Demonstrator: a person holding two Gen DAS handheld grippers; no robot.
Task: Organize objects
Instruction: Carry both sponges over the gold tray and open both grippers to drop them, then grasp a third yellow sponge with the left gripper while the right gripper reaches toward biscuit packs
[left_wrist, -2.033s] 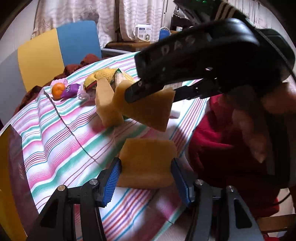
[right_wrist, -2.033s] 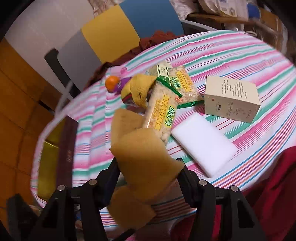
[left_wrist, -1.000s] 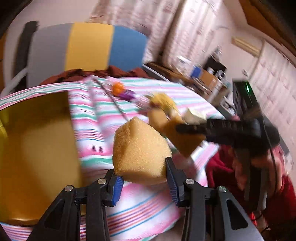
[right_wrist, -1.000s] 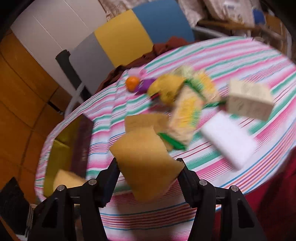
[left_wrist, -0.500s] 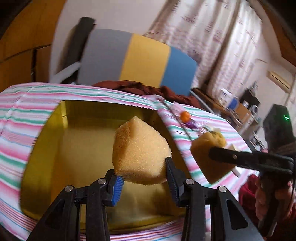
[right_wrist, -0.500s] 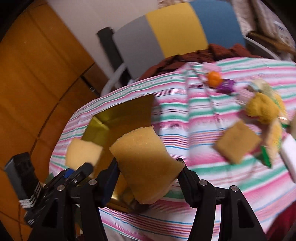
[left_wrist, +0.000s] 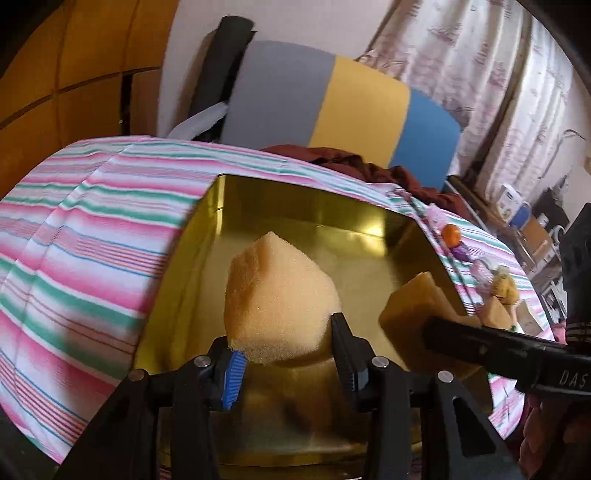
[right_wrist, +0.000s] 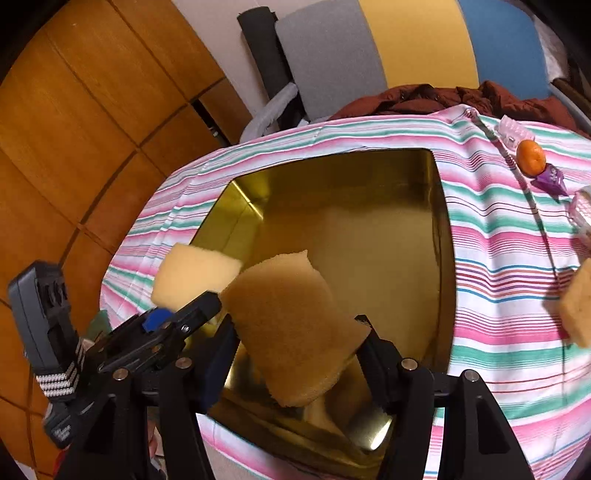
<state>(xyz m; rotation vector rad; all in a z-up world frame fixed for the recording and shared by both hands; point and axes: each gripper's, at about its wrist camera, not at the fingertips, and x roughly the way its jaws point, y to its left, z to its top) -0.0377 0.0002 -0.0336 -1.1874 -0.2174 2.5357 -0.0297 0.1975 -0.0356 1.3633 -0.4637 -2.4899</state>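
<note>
Both grippers are over the gold tin (right_wrist: 441, 236), each with a sponge between its jaws. Left gripper (left_wrist: 284, 363) has a pale sponge (left_wrist: 277, 295); right gripper (right_wrist: 295, 360) a darker sponge (right_wrist: 291, 325). Both sets of jaws have just been opening, pads apparently touching foam, so release looks underway. Tin floor looks bare: nothing stowed yet. Left to do: third sponge (right_wrist: 578, 306), orange (right_wrist: 530, 158) and purple packet (right_wrist: 552, 181) on the striped cloth (right_wrist: 498, 236), far right.

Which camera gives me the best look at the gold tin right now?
The right wrist view: the gold tin shows its whole opening and bare floor from above, with only the near edge hidden behind the sponge. The left wrist view looks in lower, and two sponges and the right gripper cover much of it.
</note>
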